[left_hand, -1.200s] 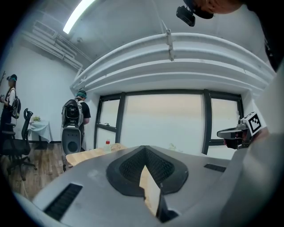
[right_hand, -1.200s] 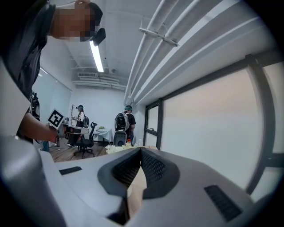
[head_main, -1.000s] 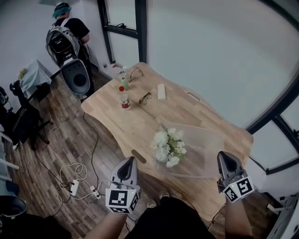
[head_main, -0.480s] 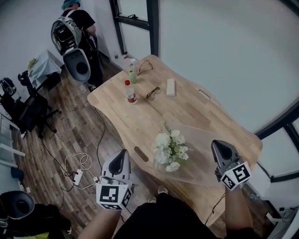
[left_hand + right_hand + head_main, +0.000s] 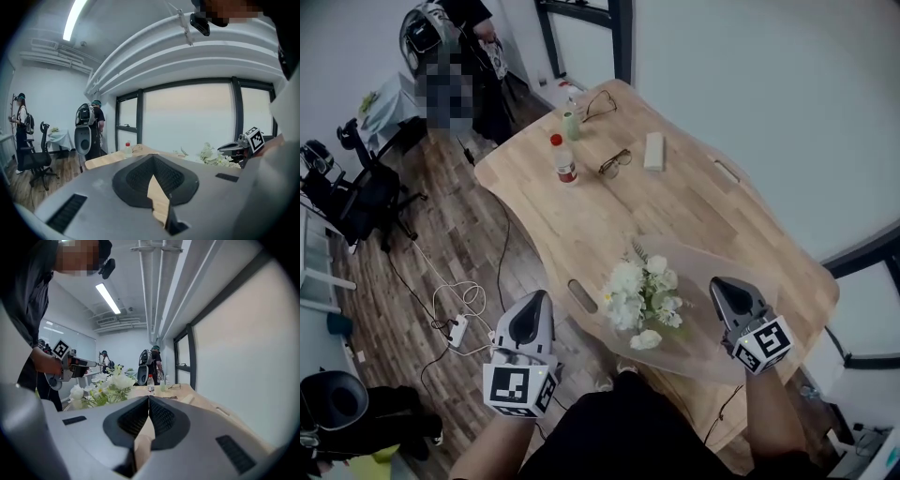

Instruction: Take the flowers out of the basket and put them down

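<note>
While flowers point(image 5: 642, 298) sit in translucent basket point(image 5: 698, 267), lower centre of head view, on wooden table point(image 5: 694, 202): left gripper point(image 5: 538, 300) lower left, off table edge, jaws pressed together, empty; right gripper point(image 5: 719, 285) lower right, near flowers, jaws likewise closed, empty.

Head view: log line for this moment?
left gripper: shut, empty | right gripper: shut, empty | flowers: in basket, not held
</note>
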